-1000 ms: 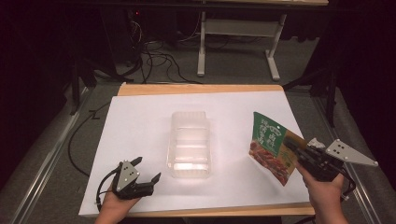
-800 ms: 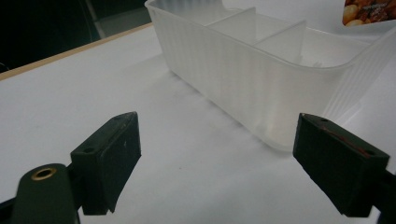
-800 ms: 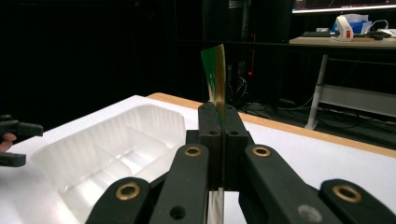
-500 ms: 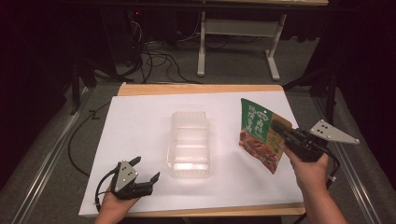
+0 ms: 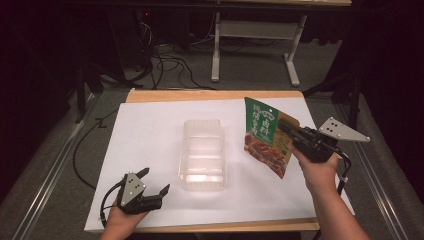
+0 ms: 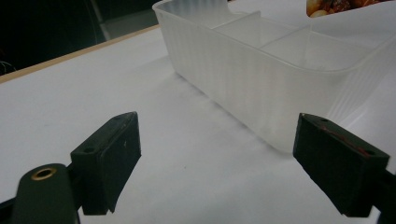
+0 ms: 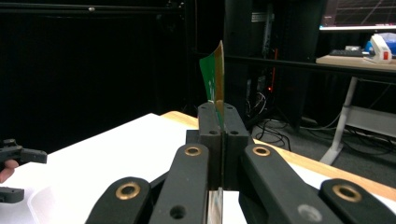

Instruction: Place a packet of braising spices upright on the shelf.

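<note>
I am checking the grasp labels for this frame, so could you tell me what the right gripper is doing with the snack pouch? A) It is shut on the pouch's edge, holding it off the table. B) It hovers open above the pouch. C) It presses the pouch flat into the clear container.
A: the right gripper is shut on the edge of the snack pouch, held above the table beside the clear container.

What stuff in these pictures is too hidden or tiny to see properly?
- Snack pouch: its print is too small to read in the high view; the right gripper view catches it edge-on.
- Clear tray: its far end is cut off by the top edge of the left gripper view.
</note>
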Demonstrator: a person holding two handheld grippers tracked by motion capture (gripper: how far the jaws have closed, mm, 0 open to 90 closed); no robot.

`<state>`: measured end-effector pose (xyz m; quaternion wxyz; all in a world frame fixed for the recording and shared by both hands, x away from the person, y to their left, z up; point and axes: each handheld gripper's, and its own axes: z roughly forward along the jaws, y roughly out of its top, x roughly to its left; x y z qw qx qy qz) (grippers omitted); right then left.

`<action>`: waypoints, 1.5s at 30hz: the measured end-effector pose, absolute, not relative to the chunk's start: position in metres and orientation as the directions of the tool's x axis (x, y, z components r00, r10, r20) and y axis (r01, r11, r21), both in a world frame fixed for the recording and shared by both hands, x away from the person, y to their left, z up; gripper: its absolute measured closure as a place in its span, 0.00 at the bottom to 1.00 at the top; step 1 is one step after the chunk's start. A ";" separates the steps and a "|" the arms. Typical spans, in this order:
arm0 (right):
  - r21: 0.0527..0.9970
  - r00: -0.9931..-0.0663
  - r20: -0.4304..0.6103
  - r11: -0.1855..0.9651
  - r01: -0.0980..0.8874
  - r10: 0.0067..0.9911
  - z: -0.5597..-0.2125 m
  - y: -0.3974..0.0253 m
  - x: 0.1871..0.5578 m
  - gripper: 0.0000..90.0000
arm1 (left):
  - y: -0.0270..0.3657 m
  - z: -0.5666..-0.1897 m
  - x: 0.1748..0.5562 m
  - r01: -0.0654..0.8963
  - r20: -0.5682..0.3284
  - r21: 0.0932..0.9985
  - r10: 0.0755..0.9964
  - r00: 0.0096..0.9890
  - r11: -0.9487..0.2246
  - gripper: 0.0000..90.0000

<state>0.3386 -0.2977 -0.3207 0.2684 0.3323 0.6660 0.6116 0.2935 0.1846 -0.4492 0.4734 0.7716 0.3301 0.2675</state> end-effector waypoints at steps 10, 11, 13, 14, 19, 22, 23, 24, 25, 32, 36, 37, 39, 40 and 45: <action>0.996 -0.661 0.039 0.024 0.085 0.749 -0.310 -0.280 0.347 1.00 | 0.186 -0.449 0.293 0.257 0.097 0.909 0.765 0.637 -0.328 0.17; 0.996 -0.664 0.039 0.021 0.083 0.746 -0.308 -0.276 0.348 1.00 | 0.186 -0.449 0.293 0.256 0.097 0.909 0.765 0.637 -0.328 0.17; 0.997 -0.671 0.037 0.021 0.078 0.741 -0.307 -0.272 0.349 1.00 | 0.186 -0.449 0.293 0.255 0.097 0.910 0.765 0.637 -0.328 0.17; 0.997 -0.680 0.032 0.022 0.070 0.733 -0.305 -0.266 0.352 1.00 | 0.187 -0.449 0.293 0.257 0.097 0.909 0.766 0.635 -0.328 0.17; 0.997 -0.697 0.032 0.022 0.069 0.716 -0.303 -0.253 0.357 1.00 | 0.187 -0.449 0.293 0.257 0.098 0.909 0.767 0.634 -0.328 0.17; 0.998 -0.707 0.034 0.020 0.068 0.706 -0.303 -0.245 0.361 1.00 | 0.186 -0.449 0.293 0.258 0.095 0.909 0.766 0.636 -0.327 0.17; 0.997 -0.709 0.036 0.020 0.071 0.704 -0.303 -0.242 0.362 1.00 | 0.186 -0.449 0.293 0.258 0.094 0.910 0.766 0.636 -0.326 0.17; 0.997 -0.714 0.036 0.022 0.072 0.700 -0.304 -0.238 0.364 1.00 | 0.186 -0.449 0.293 0.258 0.094 0.909 0.765 0.637 -0.327 0.17; 0.997 -0.716 0.035 0.022 0.070 0.697 -0.304 -0.235 0.365 1.00 | 0.185 -0.449 0.293 0.258 0.094 0.909 0.765 0.637 -0.327 0.17; 0.998 -0.733 0.032 0.022 0.064 0.680 -0.306 -0.220 0.373 1.00 | 0.186 -0.449 0.293 0.259 0.093 0.909 0.765 0.637 -0.326 0.17; 0.997 -0.741 0.031 0.030 0.068 0.670 -0.306 -0.210 0.376 1.00 | 0.186 -0.449 0.293 0.259 0.094 0.909 0.765 0.637 -0.327 0.17; 0.997 -0.745 0.027 0.032 0.065 0.667 -0.306 -0.208 0.378 1.00 | 0.185 -0.449 0.293 0.259 0.093 0.909 0.765 0.637 -0.327 0.17; 0.998 -0.750 0.026 0.030 0.061 0.661 -0.307 -0.202 0.381 1.00 | 0.185 -0.450 0.293 0.259 0.093 0.909 0.766 0.636 -0.326 0.17; 0.998 -0.750 0.026 0.030 0.061 0.661 -0.307 -0.202 0.381 1.00 | 0.185 -0.450 0.293 0.259 0.093 0.909 0.766 0.636 -0.326 0.17; 0.998 -0.761 0.021 0.028 0.051 0.648 -0.310 -0.190 0.387 1.00 | 0.185 -0.450 0.293 0.261 0.090 0.910 0.767 0.636 -0.323 0.17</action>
